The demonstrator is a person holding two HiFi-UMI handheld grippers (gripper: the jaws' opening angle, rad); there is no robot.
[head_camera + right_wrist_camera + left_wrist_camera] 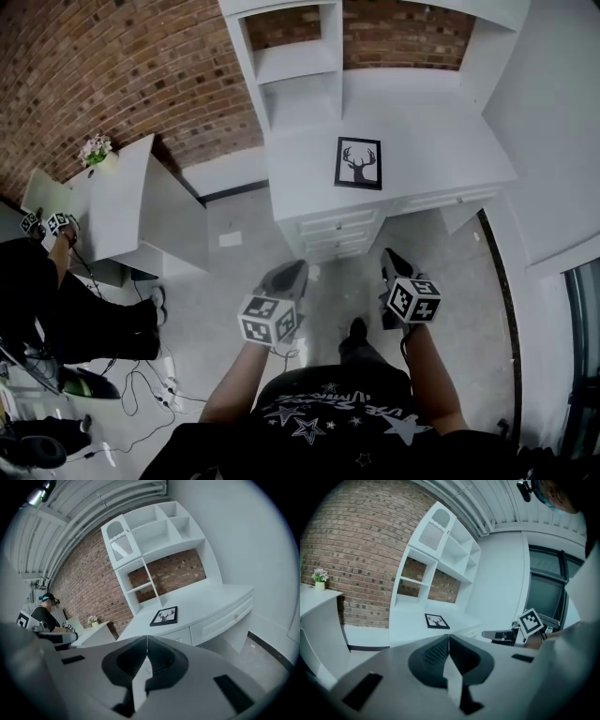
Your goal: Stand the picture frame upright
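A black picture frame (358, 163) with a deer-head print lies flat on the white desk (441, 141) ahead of me. The same picture frame (437, 621) shows small in the left gripper view and the picture frame (164, 616) again in the right gripper view, lying face up. My left gripper (293, 272) and right gripper (391, 260) are both held over the floor in front of the desk, well short of the frame. Each has its jaws shut with nothing between them. My right gripper (494, 635) also appears at the right of the left gripper view.
White shelving (300, 66) rises at the back of the desk against a brick wall (141, 66). Drawers (342, 230) face me under the desktop. A second white desk (122, 202) with a small flower pot (96, 150) stands at left, where another person (56, 309) sits amid floor cables (150, 394).
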